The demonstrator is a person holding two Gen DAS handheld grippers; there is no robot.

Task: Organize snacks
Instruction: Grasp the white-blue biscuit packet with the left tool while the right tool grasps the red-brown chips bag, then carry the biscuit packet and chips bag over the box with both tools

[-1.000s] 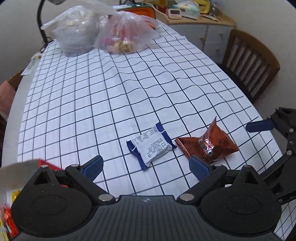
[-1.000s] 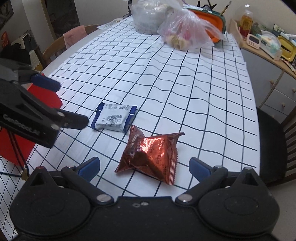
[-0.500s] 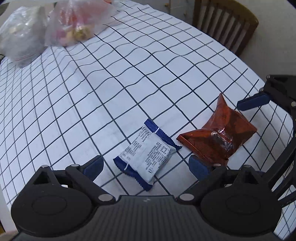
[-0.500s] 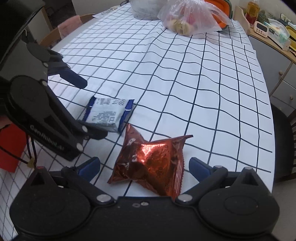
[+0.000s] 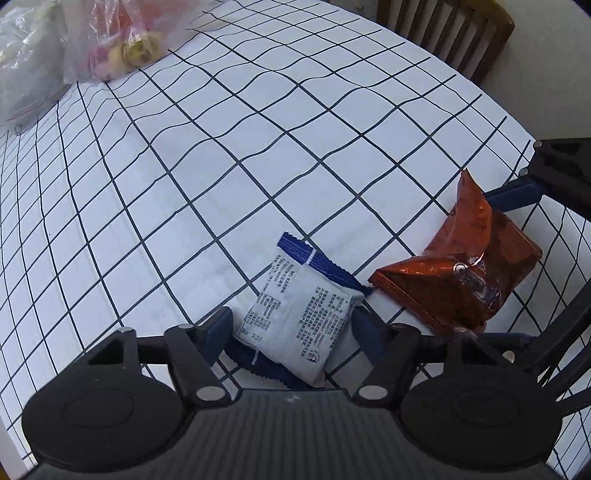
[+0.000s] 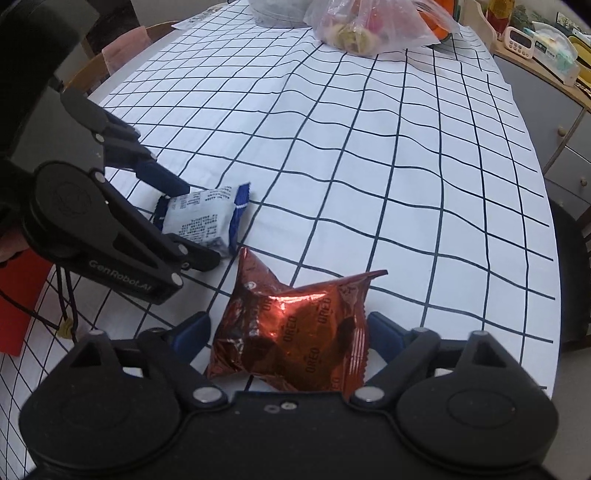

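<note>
Two small snack packets lie side by side on a white tablecloth (image 5: pixel 229 155) ruled with a black grid: a white packet with dark blue ends (image 5: pixel 299 317) and a crumpled copper-red foil packet (image 6: pixel 295 332) printed with a biscuit brand name. In the left wrist view the white packet sits at lower centre between the blue pads of the left gripper (image 5: pixel 291 328), with the foil packet just to its right, their corners close to touching. The left jaws have just been closing around the white packet and stand about half open; both pads lie against its sides, the right one denting the wrapper. The packet's near blue end is partly cut off by the gripper body.

In the right wrist view the foil packet fills lower centre between the pads of the right gripper (image 6: pixel 288 332). Those jaws have also just been closing and remain wide; the right pad meets the packet's edge, while a sliver of cloth shows beside the left pad, so a firm grip cannot be confirmed. The packet's lower edge is hidden behind the gripper.

At the table's far end, upper frame, stand two clear plastic bags (image 6: pixel 365 26) of assorted items, their contents hard to make out. One wooden chair (image 5: pixel 450 33) shows at upper right of the left view. A red object (image 6: pixel 18 306) is cut off at the left edge.
</note>
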